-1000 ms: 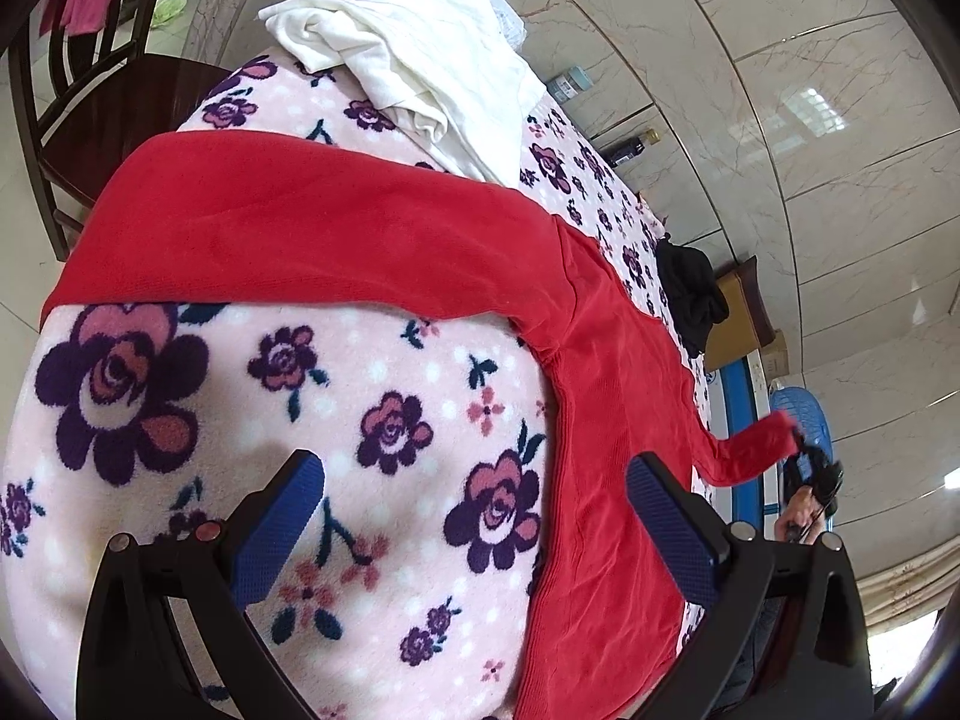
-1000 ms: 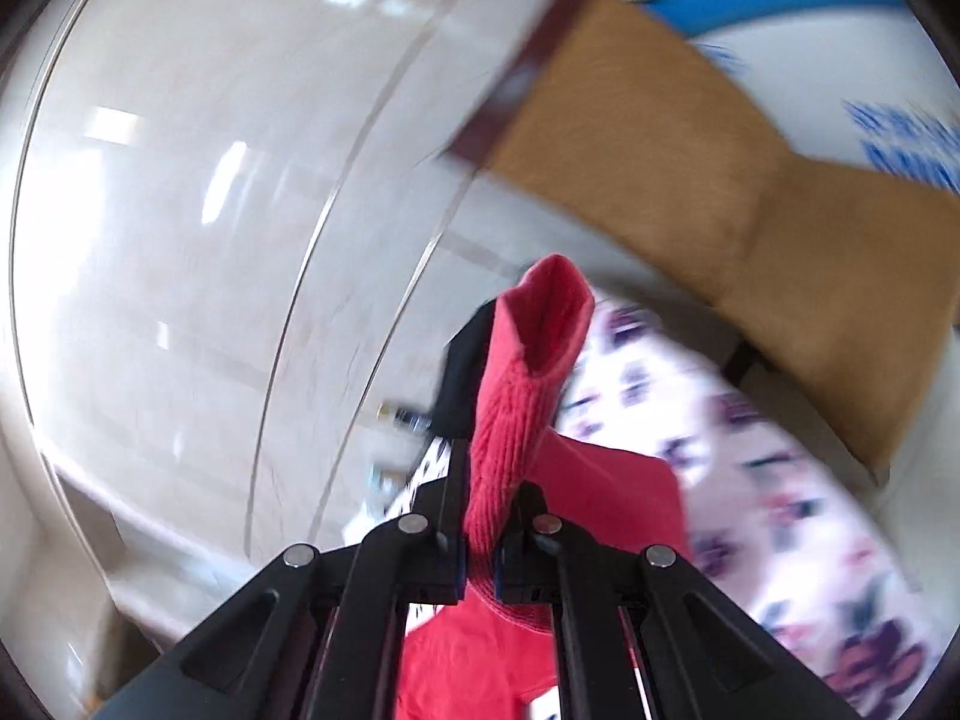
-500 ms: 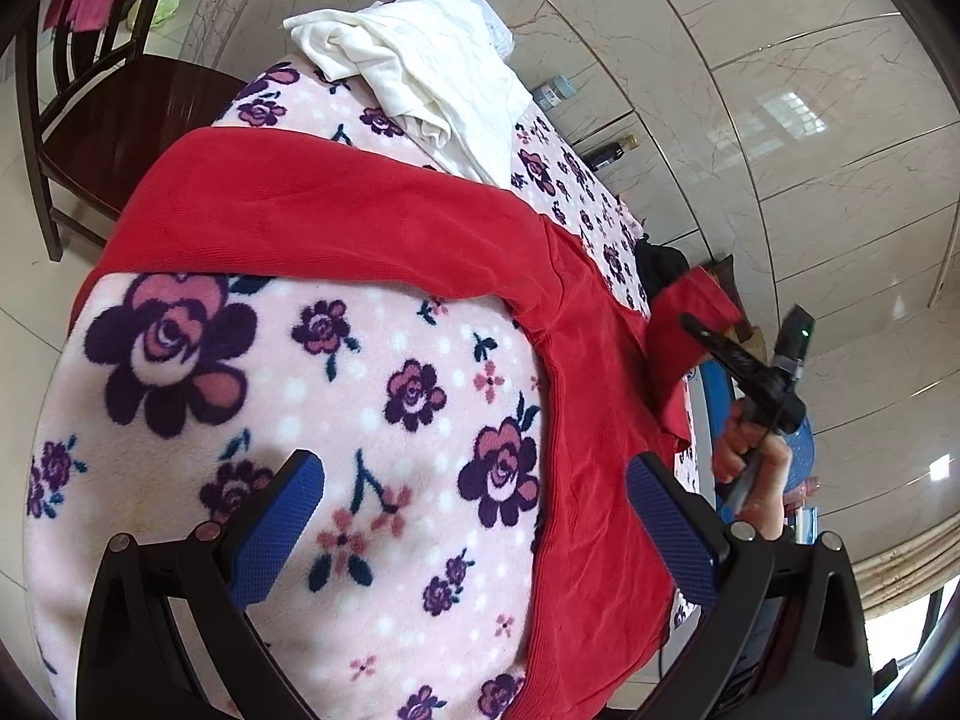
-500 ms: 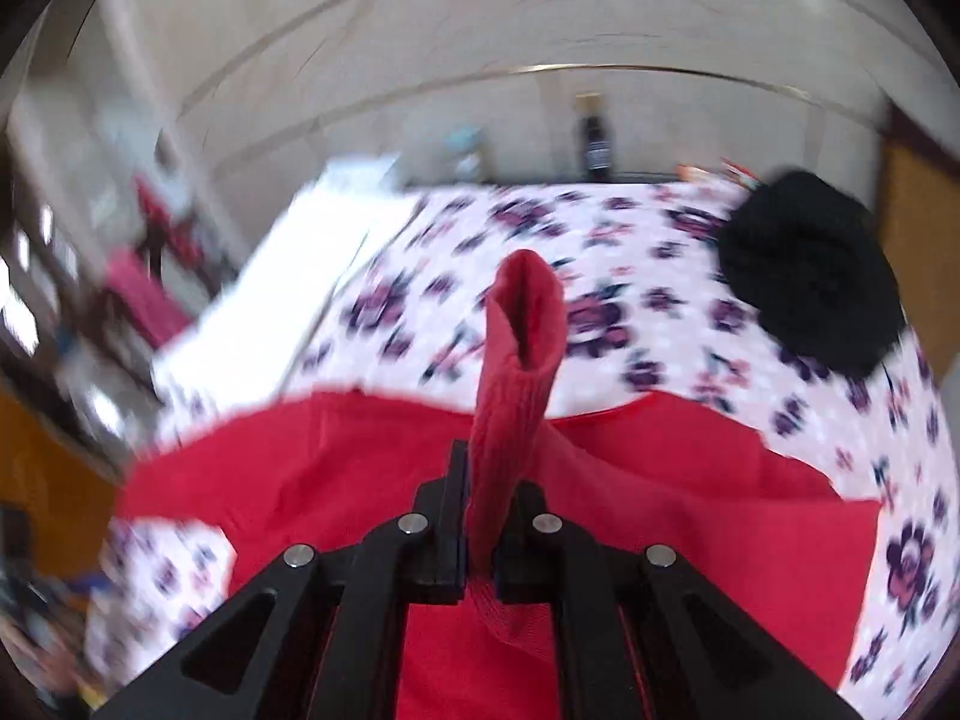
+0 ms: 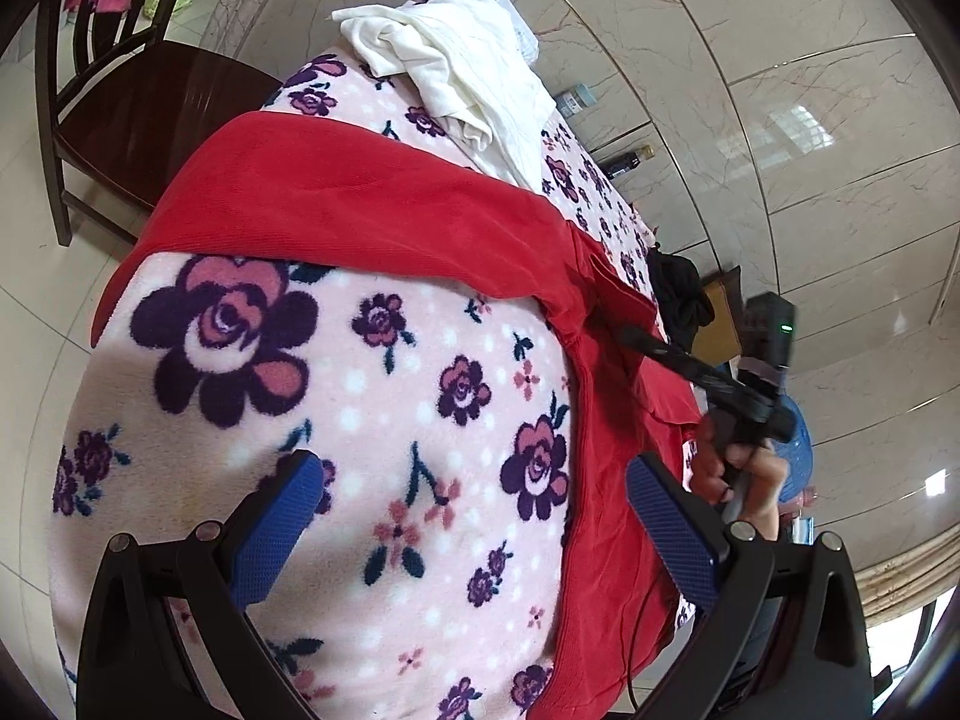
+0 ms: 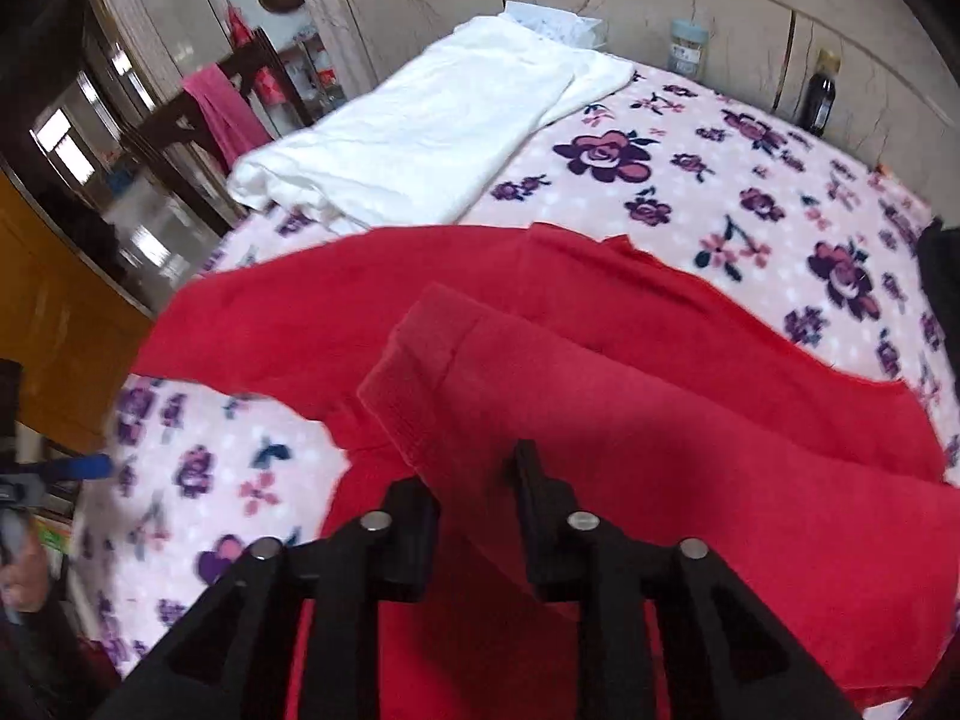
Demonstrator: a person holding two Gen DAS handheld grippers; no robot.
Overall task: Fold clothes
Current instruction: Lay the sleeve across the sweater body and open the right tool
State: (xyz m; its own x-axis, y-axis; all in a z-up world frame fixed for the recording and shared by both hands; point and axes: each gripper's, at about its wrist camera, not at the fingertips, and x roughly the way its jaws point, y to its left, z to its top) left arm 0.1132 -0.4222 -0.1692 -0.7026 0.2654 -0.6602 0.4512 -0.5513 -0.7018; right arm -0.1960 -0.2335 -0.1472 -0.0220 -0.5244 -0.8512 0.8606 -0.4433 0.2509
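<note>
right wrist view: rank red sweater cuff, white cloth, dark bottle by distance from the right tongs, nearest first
From the right tongs:
1. Red sweater cuff, just ahead, slightly left, lying on the sweater body.
2. White cloth, farther back, left of centre on the flowered blanket.
3. Dark bottle, farthest, at the back right by the wall.

You've swung the right gripper [image 6: 474, 480] in over the table, its fingers have parted, and the red sleeve [image 6: 540, 396] it pinched upright now lies folded across the sweater [image 6: 360, 300].
</note>
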